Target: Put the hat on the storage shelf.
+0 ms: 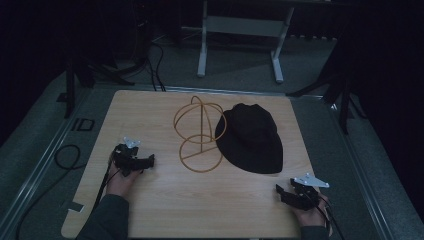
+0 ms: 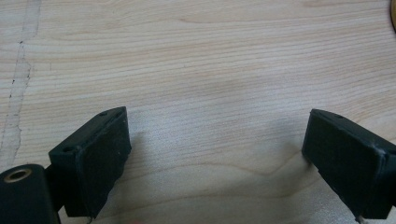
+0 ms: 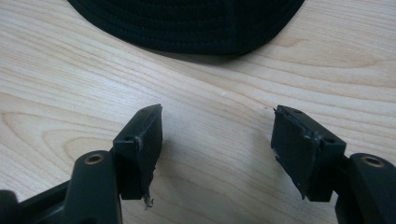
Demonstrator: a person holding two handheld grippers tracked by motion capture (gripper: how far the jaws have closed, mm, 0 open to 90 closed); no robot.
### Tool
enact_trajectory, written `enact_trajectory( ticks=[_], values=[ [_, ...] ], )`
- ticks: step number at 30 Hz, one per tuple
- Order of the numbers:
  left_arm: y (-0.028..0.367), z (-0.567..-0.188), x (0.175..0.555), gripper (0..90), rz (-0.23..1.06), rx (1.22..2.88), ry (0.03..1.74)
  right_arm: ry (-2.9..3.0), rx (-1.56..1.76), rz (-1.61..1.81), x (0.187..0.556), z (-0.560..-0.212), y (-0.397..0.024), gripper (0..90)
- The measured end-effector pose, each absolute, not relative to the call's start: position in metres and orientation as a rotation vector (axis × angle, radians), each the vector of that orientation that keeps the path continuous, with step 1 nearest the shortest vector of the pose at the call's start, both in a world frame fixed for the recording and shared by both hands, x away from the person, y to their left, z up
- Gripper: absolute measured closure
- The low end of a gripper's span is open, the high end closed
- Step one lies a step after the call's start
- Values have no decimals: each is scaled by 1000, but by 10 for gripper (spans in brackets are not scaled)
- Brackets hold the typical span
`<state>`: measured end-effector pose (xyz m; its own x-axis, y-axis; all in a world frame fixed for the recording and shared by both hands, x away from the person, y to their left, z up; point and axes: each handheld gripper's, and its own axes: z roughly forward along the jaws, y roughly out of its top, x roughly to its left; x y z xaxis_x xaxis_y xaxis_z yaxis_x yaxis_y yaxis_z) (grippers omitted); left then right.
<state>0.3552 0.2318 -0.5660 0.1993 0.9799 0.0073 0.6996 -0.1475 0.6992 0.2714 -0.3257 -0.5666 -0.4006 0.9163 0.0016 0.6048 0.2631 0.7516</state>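
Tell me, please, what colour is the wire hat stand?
Golden yellow wire hat stand, clearest in the high view.

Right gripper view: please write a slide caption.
Open right gripper over wooden table, facing black hat's brim.

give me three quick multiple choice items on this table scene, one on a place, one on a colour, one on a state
1. Where does the hat lie relative to the wire stand?
A. to its right, against it
B. to its left
C. hung on top

2. What colour is the hat?
A. white
B. black
C. red

3. How do the right gripper jaws stand?
A. shut on the hat
B. shut on nothing
C. open over bare wood

Answers: 1 A, the high view shows it flat beside the stand's right side. 2 B, dark fabric throughout. 3 C, the jaws stand apart with only the table between them.
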Motion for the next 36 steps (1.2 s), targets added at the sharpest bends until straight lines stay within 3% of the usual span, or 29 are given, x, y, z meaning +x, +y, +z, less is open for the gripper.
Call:
enact_trajectory(
  ticks=[9,15,36],
  values=[
    [232,-566,355,81,644,1915,1560,2169,1369,920,277,-562,-327,327],
    [232,-566,355,81,644,1914,1561,2279,1378,886,288,-553,-335,427],
    [232,-566,355,81,643,1913,1562,2512,1241,703,332,-497,-313,373]
  ],
)
